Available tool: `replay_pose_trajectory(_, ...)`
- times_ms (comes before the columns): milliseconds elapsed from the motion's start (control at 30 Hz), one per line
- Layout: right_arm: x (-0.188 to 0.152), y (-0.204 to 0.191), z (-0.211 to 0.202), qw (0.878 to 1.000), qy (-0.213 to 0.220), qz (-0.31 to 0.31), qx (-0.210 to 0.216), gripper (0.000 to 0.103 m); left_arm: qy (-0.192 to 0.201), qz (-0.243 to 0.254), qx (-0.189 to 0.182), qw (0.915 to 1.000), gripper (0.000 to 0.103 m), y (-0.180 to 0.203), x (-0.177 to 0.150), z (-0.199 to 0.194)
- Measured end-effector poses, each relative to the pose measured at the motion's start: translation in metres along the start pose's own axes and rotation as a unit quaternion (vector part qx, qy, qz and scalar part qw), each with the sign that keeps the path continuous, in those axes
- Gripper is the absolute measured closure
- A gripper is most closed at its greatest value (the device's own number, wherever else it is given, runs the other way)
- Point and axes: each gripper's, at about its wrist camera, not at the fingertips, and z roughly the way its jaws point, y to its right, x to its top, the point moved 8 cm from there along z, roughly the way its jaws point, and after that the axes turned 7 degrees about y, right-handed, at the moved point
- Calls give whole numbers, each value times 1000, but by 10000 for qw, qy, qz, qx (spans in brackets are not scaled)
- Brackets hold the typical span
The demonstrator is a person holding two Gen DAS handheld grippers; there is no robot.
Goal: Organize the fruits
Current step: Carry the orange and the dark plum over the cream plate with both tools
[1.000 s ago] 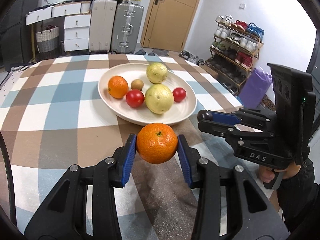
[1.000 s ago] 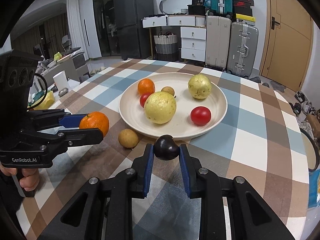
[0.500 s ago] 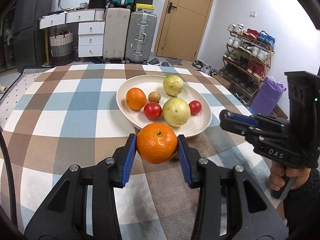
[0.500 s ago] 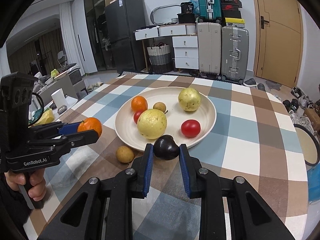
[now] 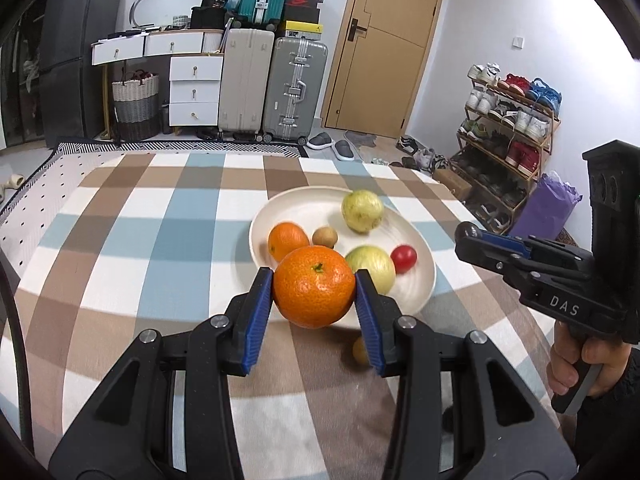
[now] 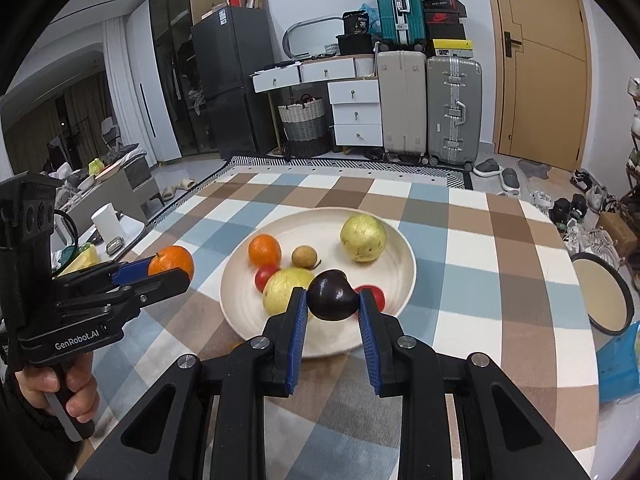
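Left tongs (image 5: 314,298): clenched on a mandarin (image 5: 314,287), blue pads pressing its two sides; the fruit is held clear of the desk (image 5: 120,248), in front of the near rim of the plate (image 5: 424,284).
Left tongs from the right view: seen side-on at the left edge (image 6: 176,270), a hand (image 6: 60,388) around the handle, the mandarin (image 6: 171,262) at the tips, left of the plate and apart from it.
Right tongs (image 6: 333,306): clenched on a dark plum (image 6: 333,295), held above the near part of the plate (image 6: 400,256).
Right tongs from the left view: at the right edge (image 5: 466,240), side-on; the plum cannot be made out there, and a hand (image 5: 588,364) grips the handle.
On the plate: a smaller orange (image 6: 264,249), a small brown fruit (image 6: 304,257), a yellow-green guava (image 6: 363,238) at the far side, a second guava (image 6: 286,288) nearer.
Partly hidden: a red tomato (image 6: 265,276) behind the near guava, another tomato (image 6: 376,295) behind the plum and the right pad.
Loose fruit: a small brownish one (image 5: 359,351) lies on the desk near the plate, mostly covered by the left tongs' right finger; in the right view only an orange sliver shows by the tongs' arm.
Cut off: a round tray (image 6: 600,292) at the desk's right edge.
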Motion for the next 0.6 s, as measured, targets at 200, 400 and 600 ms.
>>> replay_pose_trajectory(200,15,5,5,10000,21,12,-65,77,-39,10,60,10000,65,0,10,19)
replay_pose_trajectory(400,21,13,18,9998,-32,195,-24,77,-58,72,213,9997,65,-4,13,38)
replay_pose_trajectory(600,19,23,35,9994,-108,324,-85,77,-129,-26,168,9998,65,-8,7,54)
